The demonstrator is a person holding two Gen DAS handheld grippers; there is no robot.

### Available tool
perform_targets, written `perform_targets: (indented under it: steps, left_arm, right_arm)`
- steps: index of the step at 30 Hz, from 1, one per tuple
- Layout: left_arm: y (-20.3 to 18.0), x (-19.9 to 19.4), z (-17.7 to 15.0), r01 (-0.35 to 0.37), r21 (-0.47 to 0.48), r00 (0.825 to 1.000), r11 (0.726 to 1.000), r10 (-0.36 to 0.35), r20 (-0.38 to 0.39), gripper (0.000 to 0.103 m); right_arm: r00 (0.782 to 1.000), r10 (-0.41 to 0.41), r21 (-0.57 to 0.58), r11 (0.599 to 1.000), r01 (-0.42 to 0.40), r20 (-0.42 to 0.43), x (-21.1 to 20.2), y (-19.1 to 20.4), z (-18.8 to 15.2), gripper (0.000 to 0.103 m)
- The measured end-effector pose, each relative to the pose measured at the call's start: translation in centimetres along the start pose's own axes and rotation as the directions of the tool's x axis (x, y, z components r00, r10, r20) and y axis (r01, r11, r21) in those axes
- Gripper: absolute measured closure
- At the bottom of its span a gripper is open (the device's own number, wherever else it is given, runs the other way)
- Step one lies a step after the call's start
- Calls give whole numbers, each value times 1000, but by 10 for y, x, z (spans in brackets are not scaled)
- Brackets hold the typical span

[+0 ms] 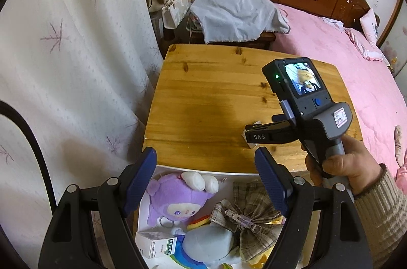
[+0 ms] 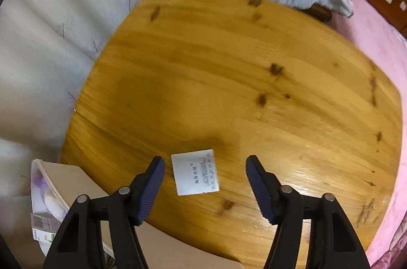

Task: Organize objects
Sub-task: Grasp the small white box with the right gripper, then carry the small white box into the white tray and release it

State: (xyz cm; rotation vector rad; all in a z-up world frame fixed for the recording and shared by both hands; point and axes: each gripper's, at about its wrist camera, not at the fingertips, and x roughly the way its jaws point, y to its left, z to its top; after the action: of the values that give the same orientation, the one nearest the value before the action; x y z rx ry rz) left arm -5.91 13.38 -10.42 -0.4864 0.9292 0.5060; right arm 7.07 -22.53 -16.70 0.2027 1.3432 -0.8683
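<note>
Left claw (image 1: 206, 167): it stands wide with nothing between its fingers, over the near edge of the tabletop (image 1: 203, 80). Below it, at 6 o'clock in the left wrist view, a white bin (image 1: 162, 168) holds a purple plush toy (image 1: 175, 200), a grey plush toy (image 1: 208, 246), a plaid cloth bow (image 1: 249, 218) and a small green-and-white box (image 1: 157, 243). This claw has no part in the step in hand and is best kept where it is, clear of the other.

Right claw (image 2: 205, 167): it is part open and points steeply down. A small white box (image 2: 195, 171), the task's thing, lies flat on the tabletop between its fingers, nearer the left finger (image 2: 152, 182). Neither finger touches the box; nothing is held.

Step in hand, as judged: pick up the white box, presumably for the bin at 8 o'clock of it in the right wrist view.

To do it well:
- Shift the claw slightly towards 9 o'clock so the box sits centred.
- The box lies slightly askew to the fingers; turn the wrist a little so the pads meet two flat sides, not corners.
- Lower until the fingertips nearly touch the wood, since the box looks low.
- Close gently; thin card may crush.
- Lift straight up before any sideways move.
</note>
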Motion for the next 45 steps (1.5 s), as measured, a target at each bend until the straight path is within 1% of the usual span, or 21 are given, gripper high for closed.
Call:
perform_targets:
  steps: [3, 5, 6, 7, 9, 10, 14, 19, 23, 28, 30, 33, 36, 40, 41, 45]
  left_arm:
    - [3, 5, -2, 6, -10, 1000, 1000, -7, -19, 21]
    - [4, 7, -3, 11, -13, 1000, 1000, -11, -28, 21]
    - [4, 8, -3, 12, -15, 999, 1000, -12, -33, 21]
    - [4, 9, -4, 13, -14, 999, 1000, -13, -37, 21]
    - [3, 11, -4, 16, -8, 999, 1000, -16, -41, 21]
    - [3, 11, -4, 17, -6, 999, 1000, -17, -42, 21]
    - [3, 11, -5, 23, 2, 999, 1000, -23, -47, 21]
    - [2, 9, -8, 28, 10, 998, 1000, -28, -51, 21]
    - [1, 4, -13, 35, 19, 998, 999, -34, -52, 21]
    - [-2, -7, -21, 42, 36, 998, 998, -40, -40, 21]
    - [-3, -13, -25, 47, 48, 998, 998, -45, -37, 21]
    - [-3, -20, -31, 52, 58, 998, 997, -50, -33, 21]
    - [-3, -27, -37, 56, 67, 998, 996, -54, -28, 21]
    - [-2, -37, -45, 64, 78, 998, 995, -62, -23, 21]
    - [-2, -40, -47, 157, 213, 987, 964, -146, -65, 21]
    - [3, -52, -53, 163, 224, 986, 961, -156, -53, 21]
  right_arm:
    - [999, 26, 16, 1000, -25, -36, 11, -3, 0, 46]
    - [998, 29, 16, 999, -29, -47, 15, -2, 0, 46]
    - [998, 31, 17, 999, -30, -53, 17, -2, 0, 47]
    - [998, 35, 19, 999, -33, -59, 19, -2, 0, 49]
    - [996, 45, 29, 999, -43, -83, 25, -4, -1, 60]
    - [995, 45, 33, 999, -42, -87, 26, -4, -2, 61]
    - [995, 48, 51, 998, -43, -83, 25, -8, -6, 62]
    - [997, 67, 74, 995, -63, -45, 11, -13, -17, 62]
    - [998, 67, 86, 994, -68, 16, -14, -16, -27, 62]
    - [989, 56, 90, 994, -69, 134, -67, -15, -41, 62]
    - [982, 50, 87, 994, -67, 180, -88, -11, -50, 62]
    - [966, 41, 79, 995, -63, 256, -125, 0, -66, 62]
    - [950, 30, 71, 996, -54, 312, -154, 3, -86, 62]
    - [930, 24, 65, 997, -52, 366, -182, 12, -110, 62]
    - [926, 21, 63, 997, -49, 377, -187, 14, -115, 62]
    - [906, 17, 47, 998, -41, 423, -211, 22, -142, 62]
